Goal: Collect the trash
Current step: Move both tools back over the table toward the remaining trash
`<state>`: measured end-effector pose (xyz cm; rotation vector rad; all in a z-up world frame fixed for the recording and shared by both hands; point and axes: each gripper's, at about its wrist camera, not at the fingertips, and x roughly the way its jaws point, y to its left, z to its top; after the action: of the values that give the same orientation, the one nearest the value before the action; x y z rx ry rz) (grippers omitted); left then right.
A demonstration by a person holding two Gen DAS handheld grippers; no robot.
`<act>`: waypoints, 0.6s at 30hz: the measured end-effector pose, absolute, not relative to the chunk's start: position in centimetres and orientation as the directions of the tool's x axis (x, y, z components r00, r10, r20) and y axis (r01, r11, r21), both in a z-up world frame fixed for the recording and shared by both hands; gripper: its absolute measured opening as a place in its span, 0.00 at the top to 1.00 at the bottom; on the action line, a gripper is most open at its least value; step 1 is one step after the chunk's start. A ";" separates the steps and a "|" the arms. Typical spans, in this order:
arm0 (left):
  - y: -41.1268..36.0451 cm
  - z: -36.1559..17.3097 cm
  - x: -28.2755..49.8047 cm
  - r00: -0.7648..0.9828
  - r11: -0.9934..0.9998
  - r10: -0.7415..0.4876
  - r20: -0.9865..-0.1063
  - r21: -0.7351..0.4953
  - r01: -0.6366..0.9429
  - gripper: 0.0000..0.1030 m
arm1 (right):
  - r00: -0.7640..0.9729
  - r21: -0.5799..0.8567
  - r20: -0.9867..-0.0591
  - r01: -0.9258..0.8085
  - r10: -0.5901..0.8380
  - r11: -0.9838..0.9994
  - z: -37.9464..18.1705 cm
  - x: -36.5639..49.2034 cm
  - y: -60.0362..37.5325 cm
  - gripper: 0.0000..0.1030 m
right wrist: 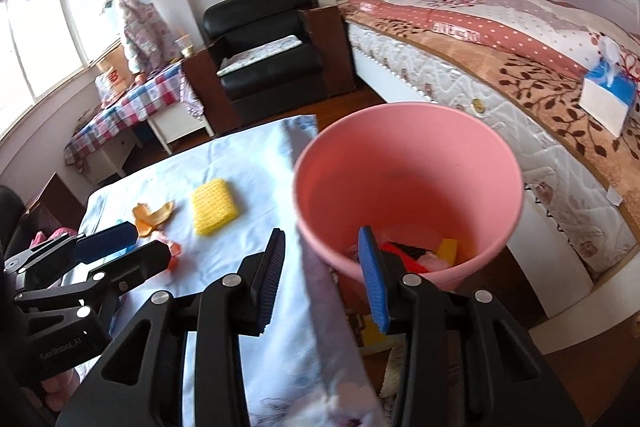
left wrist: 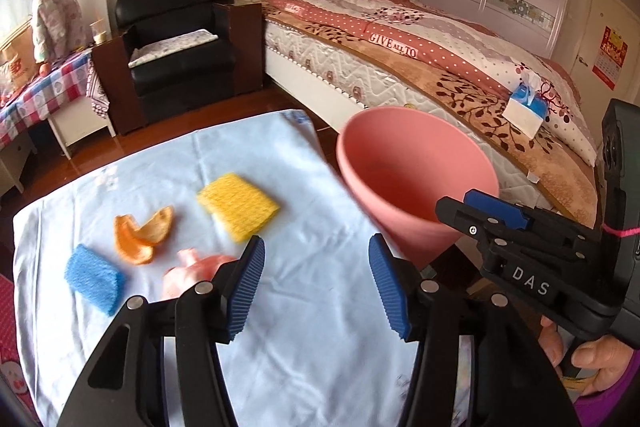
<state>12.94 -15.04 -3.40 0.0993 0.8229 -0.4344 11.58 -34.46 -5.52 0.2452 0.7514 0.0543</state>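
My left gripper (left wrist: pixel 317 241) hangs open over the table's light-blue cloth (left wrist: pixel 320 327), with nothing between its blue pads. On the cloth lie a yellow sponge (left wrist: pixel 238 207), an orange peel (left wrist: pixel 144 233), a blue sponge (left wrist: pixel 94 279) and a pink scrap (left wrist: pixel 188 273) partly hidden behind my left finger. My right gripper (right wrist: pixel 322 233) is shut on the near rim of the pink bin (right wrist: pixel 408 179), one pad inside and one outside. It holds the bin tilted beside the table's right edge. Red, yellow and pale trash (right wrist: pixel 420 253) lies in the bin's bottom.
A bed (left wrist: pixel 440 67) with a tissue box (left wrist: pixel 524 107) runs along the right. A black armchair (left wrist: pixel 176 27) stands behind the table, and a checked-cloth side table (left wrist: pixel 44 91) at the left. A hand (left wrist: pixel 592 359) grips the right tool's handle.
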 end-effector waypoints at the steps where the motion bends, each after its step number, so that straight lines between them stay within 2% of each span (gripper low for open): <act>1: -14.3 -3.4 12.7 0.600 0.911 -0.329 -0.729 -0.078 0.404 0.48 | 0.730 0.240 -0.668 0.032 0.142 0.970 -5.5 11.5 -34.2 0.62; 18: -7.4 -4.3 11.1 0.615 0.943 -0.268 -0.742 -0.070 0.326 0.47 | 0.692 0.210 -0.682 -0.125 0.237 0.970 -5.3 11.0 -27.3 0.62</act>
<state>11.10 -7.40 -4.32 0.0743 0.8416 -0.3423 11.02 -27.30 -5.31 0.1519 0.7820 0.2032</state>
